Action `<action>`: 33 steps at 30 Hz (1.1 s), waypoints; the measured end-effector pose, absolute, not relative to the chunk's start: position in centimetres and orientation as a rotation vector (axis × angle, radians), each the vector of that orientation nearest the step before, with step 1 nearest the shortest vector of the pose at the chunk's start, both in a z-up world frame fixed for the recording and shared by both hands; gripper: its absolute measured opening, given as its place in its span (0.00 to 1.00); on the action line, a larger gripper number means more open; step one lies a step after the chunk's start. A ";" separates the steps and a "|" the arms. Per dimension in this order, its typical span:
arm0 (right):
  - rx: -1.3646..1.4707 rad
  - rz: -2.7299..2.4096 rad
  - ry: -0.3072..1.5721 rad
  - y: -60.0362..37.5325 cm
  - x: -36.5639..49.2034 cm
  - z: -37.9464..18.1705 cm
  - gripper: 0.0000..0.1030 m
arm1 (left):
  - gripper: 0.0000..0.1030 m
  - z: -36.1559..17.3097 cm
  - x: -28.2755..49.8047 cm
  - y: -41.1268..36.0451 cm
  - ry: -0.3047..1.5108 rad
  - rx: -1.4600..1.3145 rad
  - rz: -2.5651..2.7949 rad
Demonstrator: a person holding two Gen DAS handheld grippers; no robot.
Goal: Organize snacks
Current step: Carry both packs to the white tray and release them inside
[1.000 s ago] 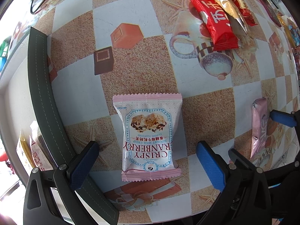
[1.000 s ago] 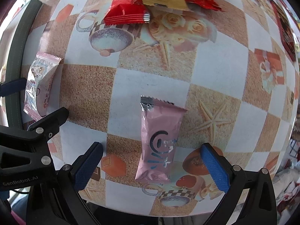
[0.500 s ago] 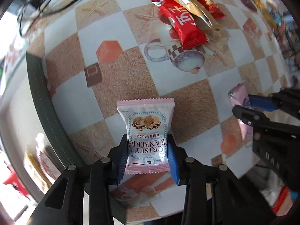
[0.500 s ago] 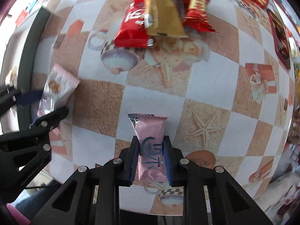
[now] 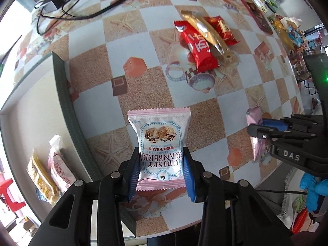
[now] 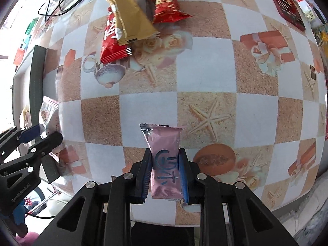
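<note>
My left gripper (image 5: 161,174) is shut on a pale pink Crispy Cranberry packet (image 5: 160,141), held up off the patterned tablecloth. My right gripper (image 6: 165,174) is shut on a pink foil snack packet (image 6: 165,157), also lifted; that packet also shows at the right of the left wrist view (image 5: 255,135). A pile of a red packet (image 5: 199,49), a gold packet (image 5: 205,31) and a second red packet (image 5: 222,29) lies farther out on the table. The same pile shows in the right wrist view (image 6: 127,24).
A dark green box rim (image 5: 67,110) runs along the table's left edge, with snack packets (image 5: 53,174) lying inside the box. Black cables (image 5: 67,0) lie at the far left. More snacks and a dark red box (image 6: 287,6) sit at the far right.
Both grippers closed from open onto their packets and have lifted them off the tablecloth. The views have pulled back and up from the table.
</note>
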State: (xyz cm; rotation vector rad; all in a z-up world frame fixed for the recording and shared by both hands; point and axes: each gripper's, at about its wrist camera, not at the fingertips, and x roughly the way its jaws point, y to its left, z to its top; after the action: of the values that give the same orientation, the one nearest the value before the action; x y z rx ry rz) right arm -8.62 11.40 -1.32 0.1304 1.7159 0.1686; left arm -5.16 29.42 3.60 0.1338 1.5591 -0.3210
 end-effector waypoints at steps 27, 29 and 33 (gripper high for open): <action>0.005 0.511 1.608 28.9 -4.0 5.4 0.25 | 0.40 8.4 -8.7 43.5 1.403 -0.072 -0.053; -0.004 0.533 1.601 30.5 -3.7 5.8 0.25 | 0.40 8.3 -8.8 44.8 1.405 -0.089 -0.021; -0.022 0.568 1.591 34.2 -3.2 6.4 0.25 | 0.40 7.6 -9.2 47.6 1.419 -0.128 0.036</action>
State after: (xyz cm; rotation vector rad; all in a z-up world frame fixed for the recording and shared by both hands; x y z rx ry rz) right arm -3.16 34.21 6.40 -0.0222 1.5907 0.5685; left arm -9.18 47.56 7.64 -0.1281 1.4189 0.0361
